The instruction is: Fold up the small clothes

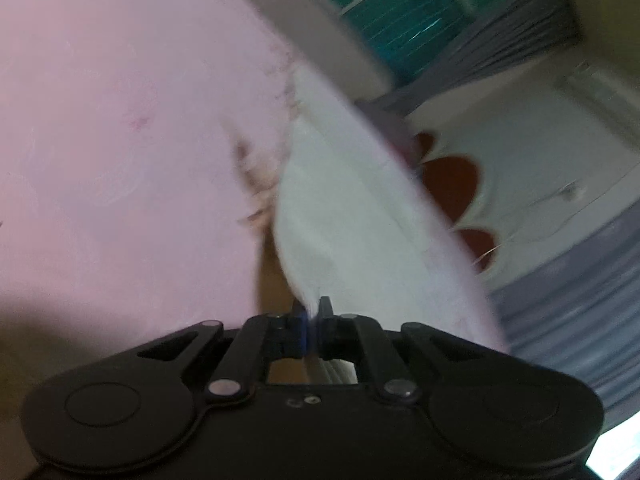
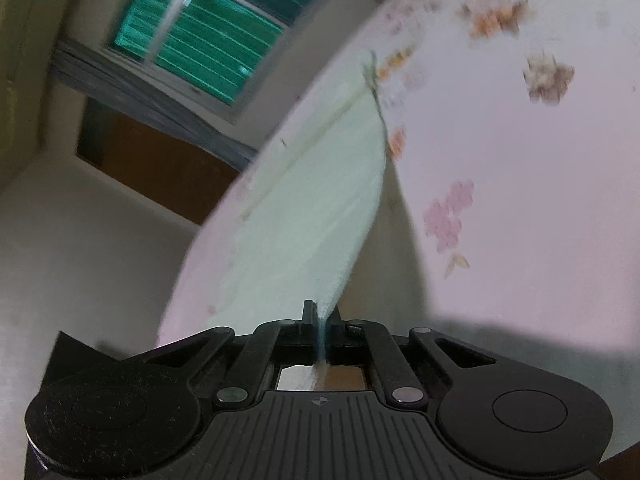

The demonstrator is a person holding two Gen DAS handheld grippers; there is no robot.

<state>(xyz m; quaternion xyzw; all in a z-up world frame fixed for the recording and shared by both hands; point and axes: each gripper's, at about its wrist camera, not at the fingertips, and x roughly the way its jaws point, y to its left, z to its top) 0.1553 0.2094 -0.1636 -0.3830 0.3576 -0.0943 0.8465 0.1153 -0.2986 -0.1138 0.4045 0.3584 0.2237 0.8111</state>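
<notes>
A pink bedsheet [image 1: 120,140] fills most of both wrist views, printed with blurred orange and pink flower sprigs [image 2: 448,216] that show best from the right wrist. Both cameras are tilted, so the sheet's edge runs as a slanted curve across each frame.

Beyond that edge, a window with green slatted glass [image 2: 208,44] sits in a pale wall, with a grey band of curtain or trim below it; blur makes it hard to say which. In the left wrist view a white cloth with scalloped cut-outs over something dark red [image 1: 452,180] lies past the sheet's edge.

The task's garment is a small white piece of clothing [image 1: 340,208], raised off the sheet and stretched between the two grippers. It rises in a taut, narrowing fold from each set of fingers, with the pink sheet behind it and a shadowed gap beside it. From the right wrist it looks pale cream-white [image 2: 316,200].

The left gripper [image 1: 312,320] has its jaws pressed almost together, pinching a thin edge of the white cloth between them. The right gripper [image 2: 320,328] is likewise closed down to a narrow slit, with the garment's edge clamped in it.
</notes>
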